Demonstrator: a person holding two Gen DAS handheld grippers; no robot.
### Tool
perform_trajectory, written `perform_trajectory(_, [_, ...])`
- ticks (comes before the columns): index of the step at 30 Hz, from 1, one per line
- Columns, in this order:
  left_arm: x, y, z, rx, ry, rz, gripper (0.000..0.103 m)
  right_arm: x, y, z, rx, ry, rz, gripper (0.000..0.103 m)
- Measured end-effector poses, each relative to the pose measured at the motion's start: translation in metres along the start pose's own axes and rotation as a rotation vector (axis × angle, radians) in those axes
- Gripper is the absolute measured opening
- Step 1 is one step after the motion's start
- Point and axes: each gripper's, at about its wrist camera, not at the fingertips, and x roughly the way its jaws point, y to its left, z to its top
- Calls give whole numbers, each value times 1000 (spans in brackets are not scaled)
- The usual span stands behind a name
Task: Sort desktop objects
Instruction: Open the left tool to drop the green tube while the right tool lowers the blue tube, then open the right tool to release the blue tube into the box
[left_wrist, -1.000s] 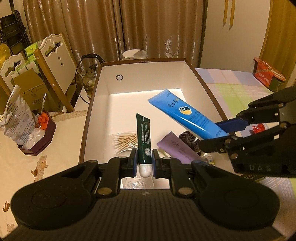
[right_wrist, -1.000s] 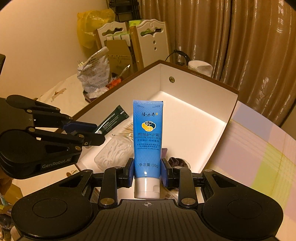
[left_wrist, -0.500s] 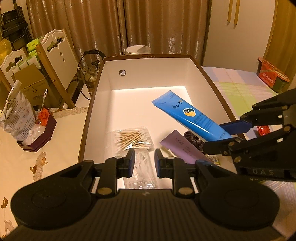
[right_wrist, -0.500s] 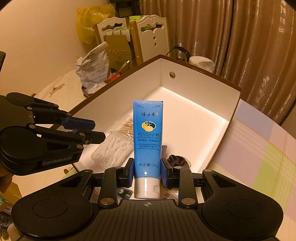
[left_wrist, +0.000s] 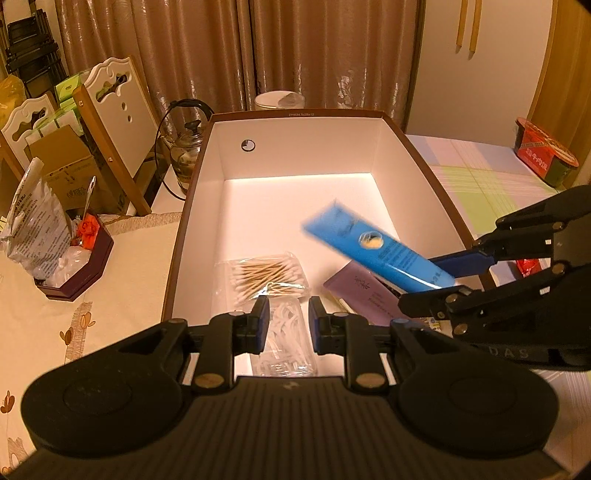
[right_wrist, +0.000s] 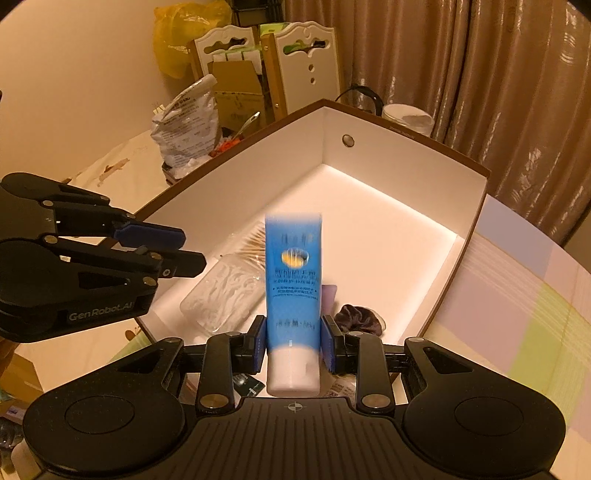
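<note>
From the left wrist, the left gripper (left_wrist: 284, 319) is hovering slightly apart and empty over the near end of the box (left_wrist: 421, 158) on the tabletop.

From the right wrist, the right gripper (right_wrist: 293, 341) is clamping the blue tube (right_wrist: 293, 269) just above its cap, over the box; it looks light, soft and squeezable, so the stiffer shoulder seems the best hold.

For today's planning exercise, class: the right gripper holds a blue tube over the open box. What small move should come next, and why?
Probably lower the blue tube toward the bare floor of the box, then release. The right gripper is shut on it near the cap, above the box. The left gripper is open and holds nothing.
</note>
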Motion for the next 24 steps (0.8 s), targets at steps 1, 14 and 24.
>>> perform_trajectory(1, [0,0,0,-1,0,0,18,0,0,0,1,-1,-3,29])
perform_trajectory(14, [-5,3,-1,-9,-6,0,19,-12,3,4,-21,-37,1,29])
perform_trajectory(24, [-16,1,-3,-9,-21,3,19,-28,6,1,-25,-67,-10,29])
